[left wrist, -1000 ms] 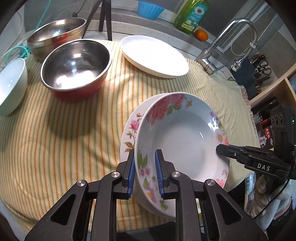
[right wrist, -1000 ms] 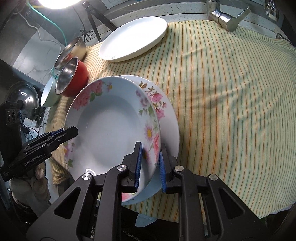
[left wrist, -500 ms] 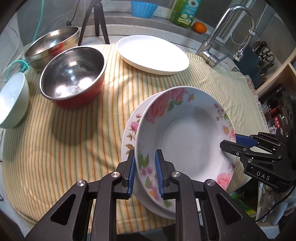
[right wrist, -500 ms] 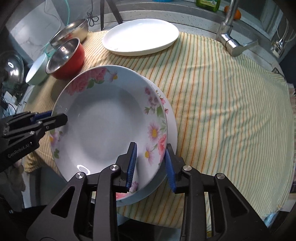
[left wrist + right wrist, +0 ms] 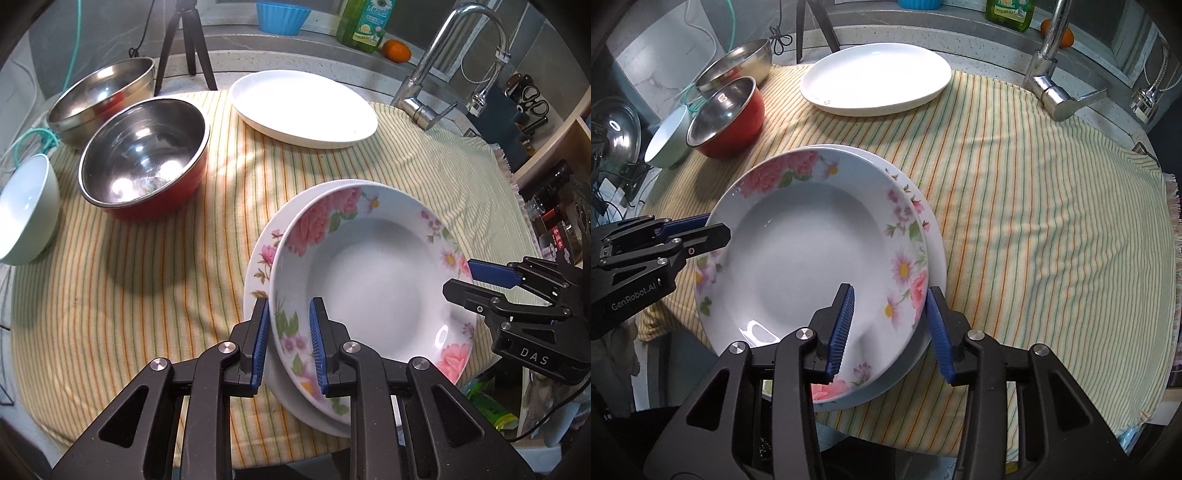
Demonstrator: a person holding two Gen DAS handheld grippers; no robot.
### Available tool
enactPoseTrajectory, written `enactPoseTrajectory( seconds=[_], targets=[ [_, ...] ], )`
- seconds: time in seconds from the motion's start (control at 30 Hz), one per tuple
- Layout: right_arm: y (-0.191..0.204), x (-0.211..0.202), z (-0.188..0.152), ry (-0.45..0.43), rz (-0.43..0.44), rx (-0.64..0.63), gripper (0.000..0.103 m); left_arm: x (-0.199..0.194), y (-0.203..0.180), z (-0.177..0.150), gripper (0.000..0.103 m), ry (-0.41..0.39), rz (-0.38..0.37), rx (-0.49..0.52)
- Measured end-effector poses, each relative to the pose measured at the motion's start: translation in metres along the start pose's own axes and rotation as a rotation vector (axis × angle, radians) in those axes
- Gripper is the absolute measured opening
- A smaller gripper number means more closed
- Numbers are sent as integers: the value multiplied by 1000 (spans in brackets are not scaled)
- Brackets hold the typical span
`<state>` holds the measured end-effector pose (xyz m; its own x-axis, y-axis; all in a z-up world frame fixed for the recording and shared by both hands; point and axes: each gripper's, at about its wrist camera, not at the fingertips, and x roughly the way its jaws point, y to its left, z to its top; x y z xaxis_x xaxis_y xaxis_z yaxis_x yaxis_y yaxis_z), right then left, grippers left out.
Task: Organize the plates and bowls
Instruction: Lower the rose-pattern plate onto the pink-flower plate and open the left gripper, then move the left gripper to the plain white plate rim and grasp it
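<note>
Floral deep plate (image 5: pixel 369 280) sits nested on a second floral plate (image 5: pixel 264 254), slightly offset, near the front edge of the striped cloth (image 5: pixel 147 258) covering the tabletop.

Left tool (image 5: pixel 286 341): blue pads pinched on the near rim of the floral deep plate, one pad inside the rim, one outside. Whether the outer pad also bears on the second floral plate is hard to judge from this angle.

Right tool (image 5: pixel 888 325): jaws opening. They straddle the opposite rim of the floral deep plate, with clear gaps on both sides, so no pad presses the rim.

Farther back on the cloth: white oval plate (image 5: pixel 303 107), empty. To its left, red-sided steel bowl (image 5: pixel 142 155), with a plain steel bowl (image 5: pixel 101 98) just behind it and a pale green bowl (image 5: pixel 26 206) at the cloth's left edge. Faucet (image 5: pixel 436 70) stands at the back right, beside a green soap bottle (image 5: pixel 364 22) and an orange (image 5: pixel 397 50).
</note>
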<state>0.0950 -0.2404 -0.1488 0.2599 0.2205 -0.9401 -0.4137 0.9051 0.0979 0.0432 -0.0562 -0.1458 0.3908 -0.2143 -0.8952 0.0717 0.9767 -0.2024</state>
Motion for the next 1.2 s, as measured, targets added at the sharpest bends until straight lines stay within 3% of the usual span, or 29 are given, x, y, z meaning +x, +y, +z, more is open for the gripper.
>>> enactPoseTrajectory(
  seconds=[0.1,0.13,0.2,0.23,0.3,0.4,0.8,1.2],
  targets=[
    [-2,-3,1,-11,9,10,46,-2,1,0,24,-4,-2,-8],
    [-3,-4,2,-16,9,13,50,-4,2,0,26,-9,-7,-14],
    [-5,-9,3,-41,17,20,70,-7,4,2,31,-18,-15,-19],
    [-6,-11,4,-51,24,25,72,-9,5,3,32,-25,-21,-22],
    [-9,-15,8,-68,35,33,77,-12,8,7,50,-32,-36,-35],
    [-15,-20,15,-90,48,49,84,-18,13,15,52,-54,-47,-52],
    [-60,-30,69,-165,108,147,85,-21,36,81,53,-124,-45,-89],
    [-94,-7,121,-157,190,203,85,8,45,138,53,-90,-80,-115]
  ],
)
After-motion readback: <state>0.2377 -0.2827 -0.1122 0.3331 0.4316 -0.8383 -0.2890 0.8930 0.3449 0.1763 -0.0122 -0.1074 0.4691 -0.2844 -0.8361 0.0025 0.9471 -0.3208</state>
